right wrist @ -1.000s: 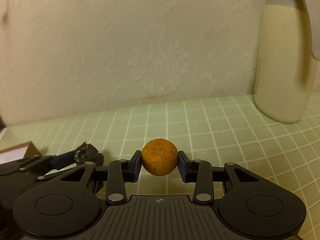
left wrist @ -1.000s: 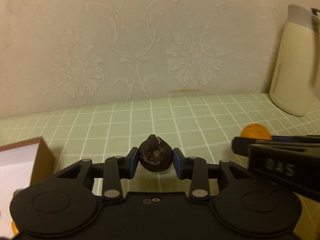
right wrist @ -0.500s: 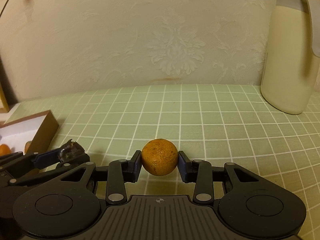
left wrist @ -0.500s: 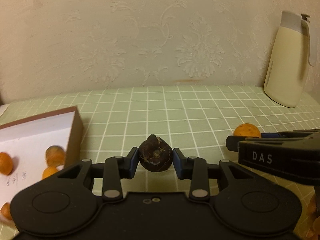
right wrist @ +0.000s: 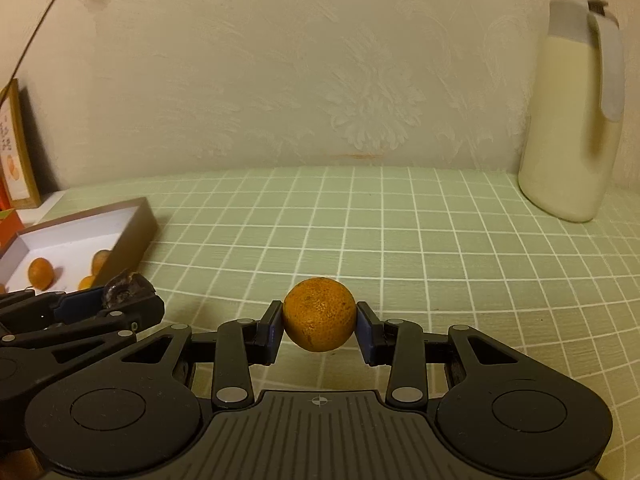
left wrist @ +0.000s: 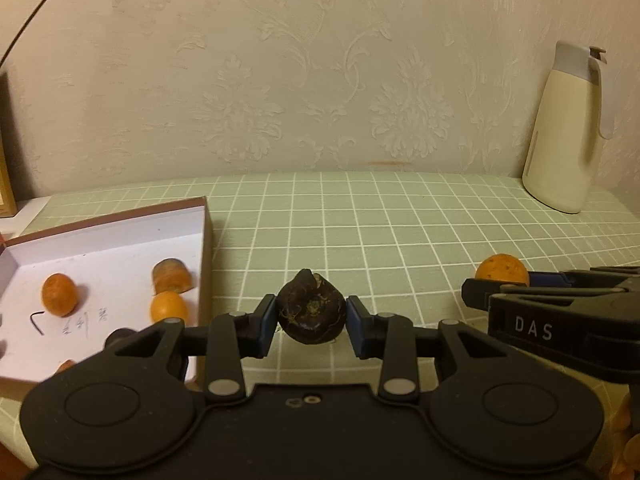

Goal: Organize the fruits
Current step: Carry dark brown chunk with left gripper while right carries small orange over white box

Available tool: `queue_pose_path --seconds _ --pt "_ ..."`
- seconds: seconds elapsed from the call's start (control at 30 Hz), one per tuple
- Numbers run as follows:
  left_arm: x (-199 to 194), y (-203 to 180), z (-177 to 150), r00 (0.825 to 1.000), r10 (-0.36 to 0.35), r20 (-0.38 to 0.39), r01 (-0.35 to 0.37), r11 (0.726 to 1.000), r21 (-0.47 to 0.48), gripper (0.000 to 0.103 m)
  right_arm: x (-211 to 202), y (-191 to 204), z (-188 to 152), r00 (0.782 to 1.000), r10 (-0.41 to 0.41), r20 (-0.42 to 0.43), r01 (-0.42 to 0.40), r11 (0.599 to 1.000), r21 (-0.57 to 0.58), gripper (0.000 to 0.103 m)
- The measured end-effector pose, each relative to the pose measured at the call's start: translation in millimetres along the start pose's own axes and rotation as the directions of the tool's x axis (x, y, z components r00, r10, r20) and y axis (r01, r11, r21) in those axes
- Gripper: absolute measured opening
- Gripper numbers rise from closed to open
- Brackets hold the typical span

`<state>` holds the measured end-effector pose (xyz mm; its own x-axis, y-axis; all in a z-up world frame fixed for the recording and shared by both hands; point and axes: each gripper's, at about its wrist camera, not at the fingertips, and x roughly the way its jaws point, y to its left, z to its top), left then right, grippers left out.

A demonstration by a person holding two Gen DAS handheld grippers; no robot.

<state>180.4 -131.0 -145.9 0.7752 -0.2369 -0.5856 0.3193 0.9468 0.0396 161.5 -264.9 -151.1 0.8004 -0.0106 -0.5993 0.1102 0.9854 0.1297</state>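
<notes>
One fruit within each hand-held gripper.

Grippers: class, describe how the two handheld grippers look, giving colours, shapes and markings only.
Both are matt black plastic. The left gripper and right gripper each have two round discs on the body, angular linkage arms with silver rivets, and blue pads on the fingertips. The right gripper's body is ribbed with a small crosshair mark; its side reads DAS in white. No cables or sleeves show.

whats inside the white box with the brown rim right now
The white box with the brown rim holds at least three small orange fruits, plus handwriting on its floor. Its near corner is covered by the left gripper, so more may be hidden.
</notes>
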Motion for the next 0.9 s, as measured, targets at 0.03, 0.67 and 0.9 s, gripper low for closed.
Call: queue_pose_path --seconds 0.03,0.67,0.9 --pt "-2.6 1.4 -0.3 1.000 0.000 0.002 0.000 1.000 -0.001 0.027 -2.7 3.2 -1.3 1.000 0.003 0.002 -0.003 1.000 -0.003 0.038" --pt "-46.8 31.8 -9.7 0.999 0.005 0.036 -0.004 1.000 -0.024 0.027 -32.6 51.3 -9.9 0.997 0.070 0.042 -0.068 0.997 -0.042 0.038" --pt "-62.2 42.4 -10.1 0.998 0.014 0.054 -0.011 0.999 -0.041 0.027 -45.9 66.1 -9.7 0.991 0.115 0.074 -0.110 0.992 -0.069 0.038"
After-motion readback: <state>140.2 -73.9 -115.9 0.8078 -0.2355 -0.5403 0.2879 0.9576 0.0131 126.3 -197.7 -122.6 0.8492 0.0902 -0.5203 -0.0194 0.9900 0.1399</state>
